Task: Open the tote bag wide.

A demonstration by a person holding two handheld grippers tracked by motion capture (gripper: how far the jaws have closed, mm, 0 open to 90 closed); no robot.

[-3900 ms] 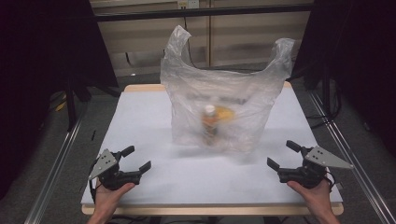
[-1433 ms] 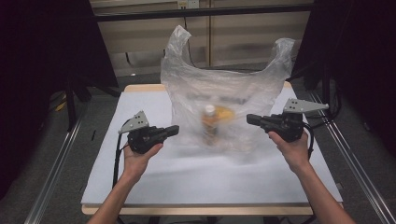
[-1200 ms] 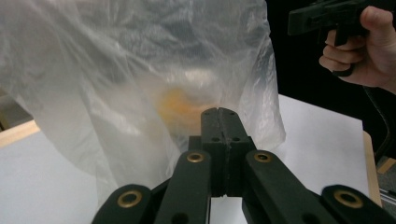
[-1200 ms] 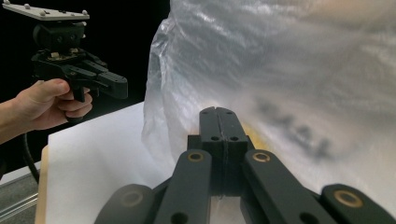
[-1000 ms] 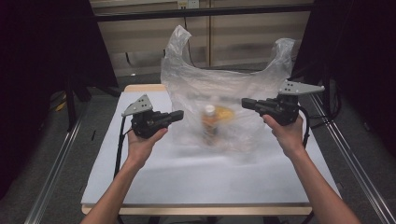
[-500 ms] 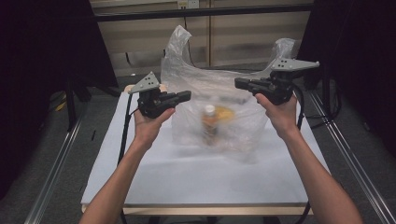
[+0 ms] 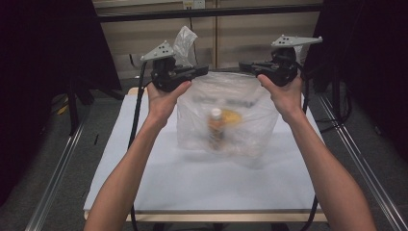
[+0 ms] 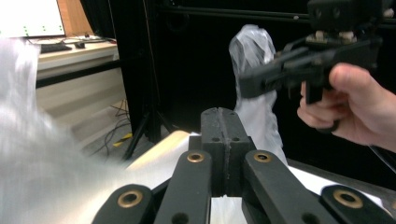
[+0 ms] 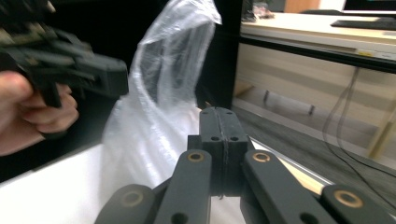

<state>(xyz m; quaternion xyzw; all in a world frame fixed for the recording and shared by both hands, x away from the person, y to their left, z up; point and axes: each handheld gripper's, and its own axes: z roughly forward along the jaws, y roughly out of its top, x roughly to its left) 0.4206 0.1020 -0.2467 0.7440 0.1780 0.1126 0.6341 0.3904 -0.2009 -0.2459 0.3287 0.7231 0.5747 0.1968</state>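
A clear plastic bag [image 7: 250,103] stands in the middle of the white table [image 7: 192,178]. Inside it are an upright bottle [image 7: 215,126] with a white cap and something yellow [image 7: 234,117]. Both grippers are raised at the height of the bag's top, pointing inward at each other. My left gripper [image 7: 204,70] is shut beside the bag's left handle [image 7: 185,38], nothing showing between its jaws. My right gripper [image 7: 243,65] is likewise shut, in front of the right handle. The left gripper view has its shut gripper [image 8: 224,116] facing the right handle [image 8: 254,51]. The right gripper view has its gripper [image 9: 223,114] facing the left handle [image 9: 175,46].
Black curtains hang at both sides, and a panelled wall [image 7: 250,38] stands behind the table. Metal rails [image 7: 55,178] run along the floor on either side. A desk with monitors [image 9: 327,23] is in the background. The table's near half is bare.
Both hands have lifted from the table's near edge up and forward to the bag's top. The jaws, open at first, are now shut. The bag has not moved.
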